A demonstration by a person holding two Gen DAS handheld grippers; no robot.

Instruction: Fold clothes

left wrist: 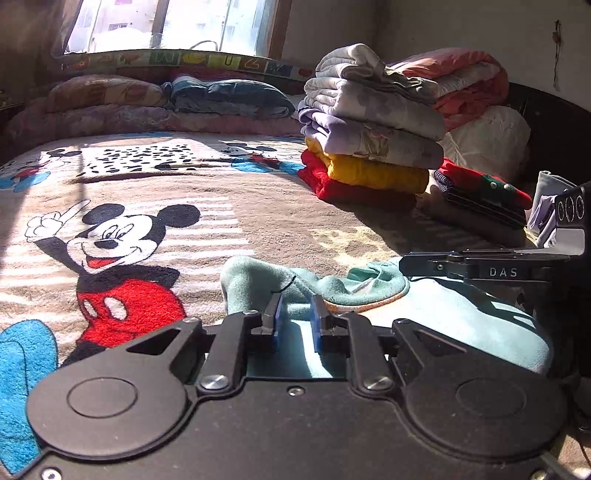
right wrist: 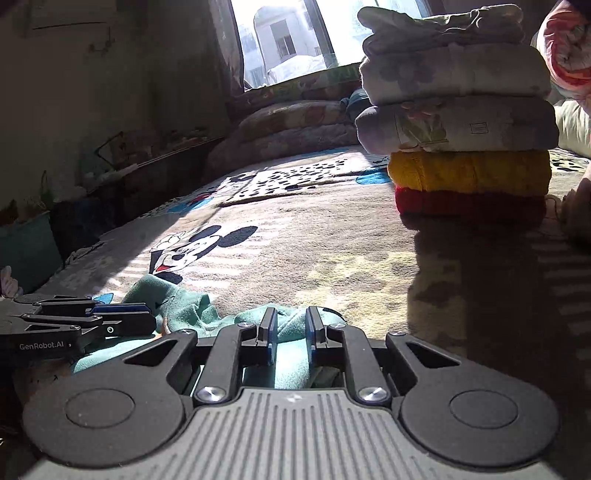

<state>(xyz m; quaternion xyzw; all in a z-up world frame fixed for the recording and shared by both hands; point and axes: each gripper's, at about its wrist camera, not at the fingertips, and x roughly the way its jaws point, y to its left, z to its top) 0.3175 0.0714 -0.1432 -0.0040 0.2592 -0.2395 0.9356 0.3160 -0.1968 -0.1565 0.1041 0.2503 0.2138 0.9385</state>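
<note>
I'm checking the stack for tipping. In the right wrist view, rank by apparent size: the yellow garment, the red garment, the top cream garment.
1. yellow garment
2. red garment, slightly smaller
3. top cream garment, thinnest

Rumpled teal garment [left wrist: 461, 314] on bed

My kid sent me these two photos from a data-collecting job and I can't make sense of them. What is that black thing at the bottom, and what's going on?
Each photo is taken by a camera on a hand-held gripper, looking forward along its two fingers. The black shape at the bottom is the gripper itself. One photo is from the left gripper, the other from the right gripper; each also shows in the other's photo, at its edge. Both reach over a teal garment lying on a cartoon-mouse blanket on a bed. The fingers stand slightly apart with teal cloth between them; whether they pinch it is unclear. Behind stands a stack of folded clothes.
</note>
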